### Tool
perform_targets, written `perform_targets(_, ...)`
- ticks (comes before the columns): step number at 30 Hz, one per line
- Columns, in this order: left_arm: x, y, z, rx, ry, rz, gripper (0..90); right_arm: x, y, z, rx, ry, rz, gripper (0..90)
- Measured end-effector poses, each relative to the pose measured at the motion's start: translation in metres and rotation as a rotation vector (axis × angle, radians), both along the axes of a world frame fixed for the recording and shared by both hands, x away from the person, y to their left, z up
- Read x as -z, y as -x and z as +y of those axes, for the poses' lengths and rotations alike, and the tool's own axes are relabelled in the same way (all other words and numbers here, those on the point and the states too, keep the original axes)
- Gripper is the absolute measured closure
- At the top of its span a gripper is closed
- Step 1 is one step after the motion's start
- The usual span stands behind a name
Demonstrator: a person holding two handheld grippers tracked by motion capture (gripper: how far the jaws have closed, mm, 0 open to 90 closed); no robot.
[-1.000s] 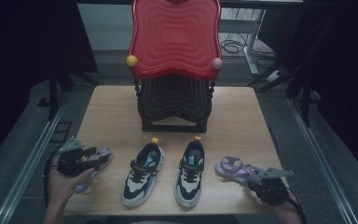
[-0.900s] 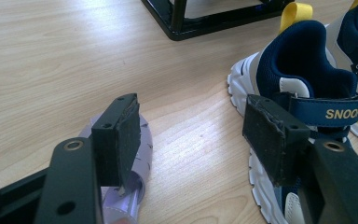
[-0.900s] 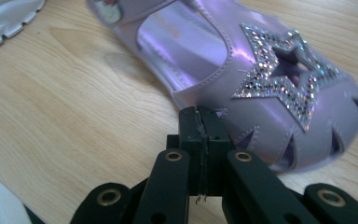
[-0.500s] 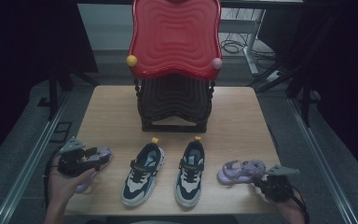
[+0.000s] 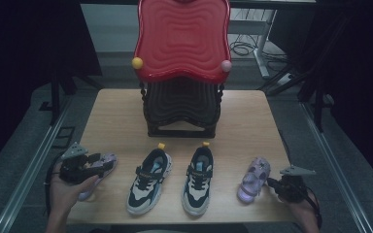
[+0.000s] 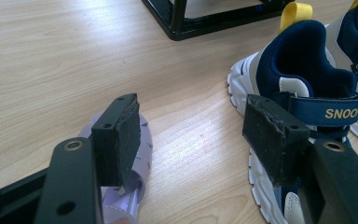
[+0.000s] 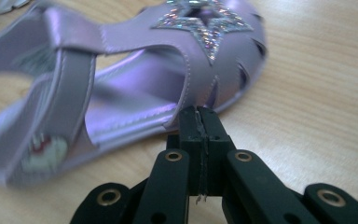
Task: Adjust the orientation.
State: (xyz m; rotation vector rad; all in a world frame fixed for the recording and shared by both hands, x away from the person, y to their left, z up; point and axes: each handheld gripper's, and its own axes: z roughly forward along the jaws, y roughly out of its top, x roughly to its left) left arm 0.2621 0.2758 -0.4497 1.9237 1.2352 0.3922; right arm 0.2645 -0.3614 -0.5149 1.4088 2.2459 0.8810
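Since the earlier frames the right-hand purple sandal [image 5: 253, 178] has turned from lying crosswise to pointing roughly away from the person, and the right tool [image 5: 278, 184] has drawn back slightly toward the near right corner; the left side looks unchanged

Right tool: jaws clenched together with nothing visible between them, tips just at the sandal's outer edge [image 7: 121, 79]. Whether they nip the sole rim or merely touch it cannot be told from the right gripper view

Left tool [image 5: 98, 164]: released, jaws wide apart, one pad [image 6: 121, 135] hanging over the toe of the other purple sandal [image 6: 137, 154], the other pad in front of the left sneaker [image 6: 303, 93]. Nothing is held

Position of goods: both sandals sit on the wooden surface [image 5: 116, 116], one at each outer end of the row, with the pair of sneakers between them; the right sneaker [image 5: 199, 177] is near the right sandal but apart from it. A black rack with a red wavy panel [image 5: 182, 41] stands behind

Handling assessment: the sandal appears light, with soft, glossy straps that would likely flex and slip under a pinch. The glittered star on the toe piece could shed or scuff. Judged best hold: the firmer sole rim at the side or the heel strap, not the toe piece
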Motion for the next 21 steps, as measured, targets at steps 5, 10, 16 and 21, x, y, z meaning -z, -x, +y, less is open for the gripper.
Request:
perform_targets(5, 0.0, 0.001, 0.001, -0.006, 0.001, 0.003, 36.9, 0.0, -0.01, -0.001, -0.006, -0.014, -0.005, 90.0)
perform_targets(10, 0.0, 0.002, 0.0, -0.007, 0.0, 0.002, 36.9, 0.001, -0.022, 0.001, -0.018, -0.023, -0.006, 90.0)
perform_targets(16, 0.001, 0.003, 0.0, -0.007, -0.004, 0.006, 36.9, 0.003, -0.03, 0.0, -0.017, -0.044, -0.007, 90.0)
perform_targets(21, 0.001, 0.004, 0.001, -0.011, -0.002, 0.002, 36.9, -0.017, -0.02, -0.003, -0.012, -0.075, -0.071, 90.0)
